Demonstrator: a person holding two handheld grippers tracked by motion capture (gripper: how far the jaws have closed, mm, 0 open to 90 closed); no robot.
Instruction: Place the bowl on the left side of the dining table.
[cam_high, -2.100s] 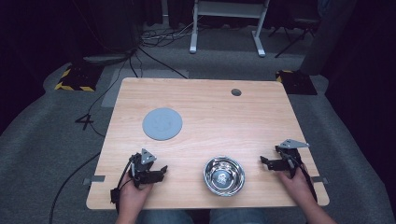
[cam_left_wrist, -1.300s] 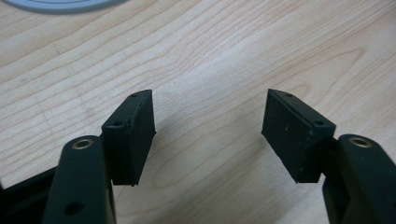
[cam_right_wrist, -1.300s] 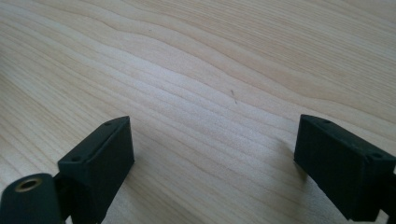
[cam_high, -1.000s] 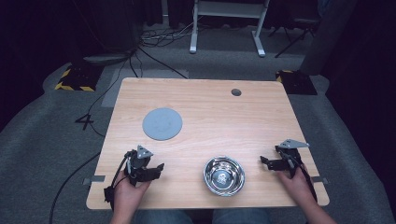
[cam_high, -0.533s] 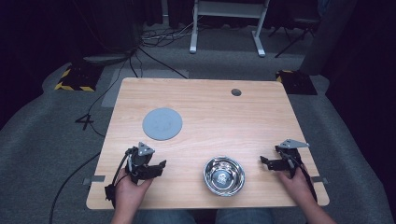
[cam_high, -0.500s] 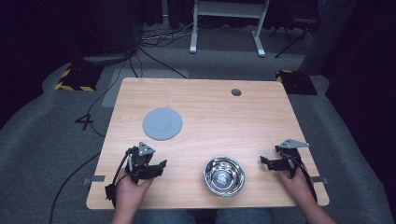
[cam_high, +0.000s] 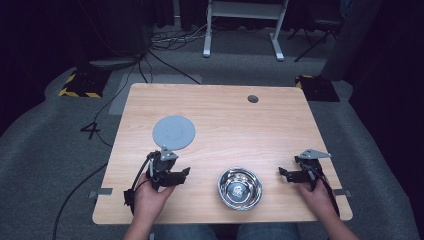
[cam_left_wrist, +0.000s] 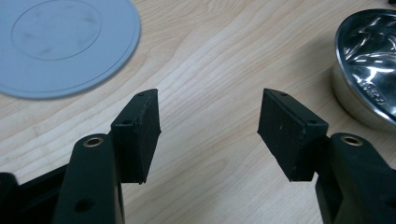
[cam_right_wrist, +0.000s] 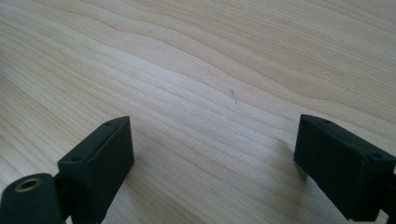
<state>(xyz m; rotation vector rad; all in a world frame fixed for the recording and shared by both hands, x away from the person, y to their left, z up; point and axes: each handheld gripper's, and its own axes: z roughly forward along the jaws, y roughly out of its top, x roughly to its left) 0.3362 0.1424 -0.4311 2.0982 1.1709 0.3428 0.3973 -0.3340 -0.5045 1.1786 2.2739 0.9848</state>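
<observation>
A flat grey round plate (cam_high: 173, 132) lies left of the table's middle. A shiny steel bowl (cam_high: 240, 187) stands near the front edge and looks bare inside. My left gripper (cam_high: 183, 175) sits between them, just in front of the plate, open, its jaws pointing towards the bowl. In the left gripper view the left gripper (cam_left_wrist: 208, 121) holds nothing, with the plate (cam_left_wrist: 65, 46) at upper left and the bowl (cam_left_wrist: 369, 60) at right. My right gripper (cam_high: 284, 175) rests right of the bowl, open. In its own view the right gripper (cam_right_wrist: 212, 154) has bare wood between its jaws.
The wooden table (cam_high: 225, 120) has a dark round cable hole (cam_high: 253, 98) at the back right. Cables trail from both grippers over the front edge. Beyond the table are grey carpet, loose floor cables and a white desk frame (cam_high: 242, 30).
The left gripper has shifted slightly to the right and forward, nearer the plate and bowl. The right gripper, bowl and plate have not moved.
</observation>
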